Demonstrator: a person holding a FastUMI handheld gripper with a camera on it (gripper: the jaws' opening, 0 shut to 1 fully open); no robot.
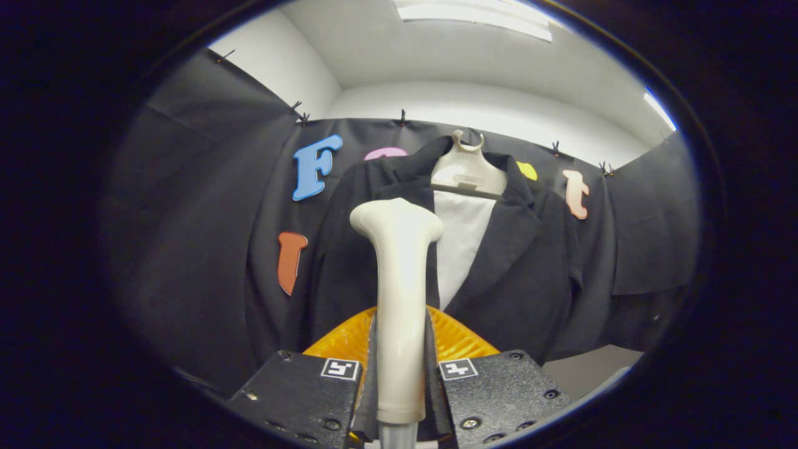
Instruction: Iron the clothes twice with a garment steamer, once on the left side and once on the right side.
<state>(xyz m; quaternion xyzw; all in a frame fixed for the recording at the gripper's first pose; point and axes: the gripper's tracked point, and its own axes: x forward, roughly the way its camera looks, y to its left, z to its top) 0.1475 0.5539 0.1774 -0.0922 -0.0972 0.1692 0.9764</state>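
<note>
Gripper [400, 374] points forward and slightly upward at the hanging clothes, its two fingers closed on the handle of the garment steamer [399, 299], one pressing on each side of the pale shaft. The steamer stands upright between the fingers, with its wide flared head at the top, and a grey hose end [397, 436] leaves the bottom of the handle. Each finger block bears a small square black-and-white marker [340, 368] near its inner edge; the pattern holds no readable words.

Beyond the steamer head a dark jacket [523, 268] hangs on a pale plastic hanger [467, 171] against the booth's black cloth wall [199, 237]. The jacket is open at the front, showing a white shirt panel [461, 243] between its lapels. The steamer head sits in front of the jacket's lapel on the gripper's left side; whether it touches the cloth is hard to judge here. An orange ribbed piece [458, 340] shows just behind the fingers, below the jacket's hem. The hanger carries a small raised plate, too blurred to read.
</note>
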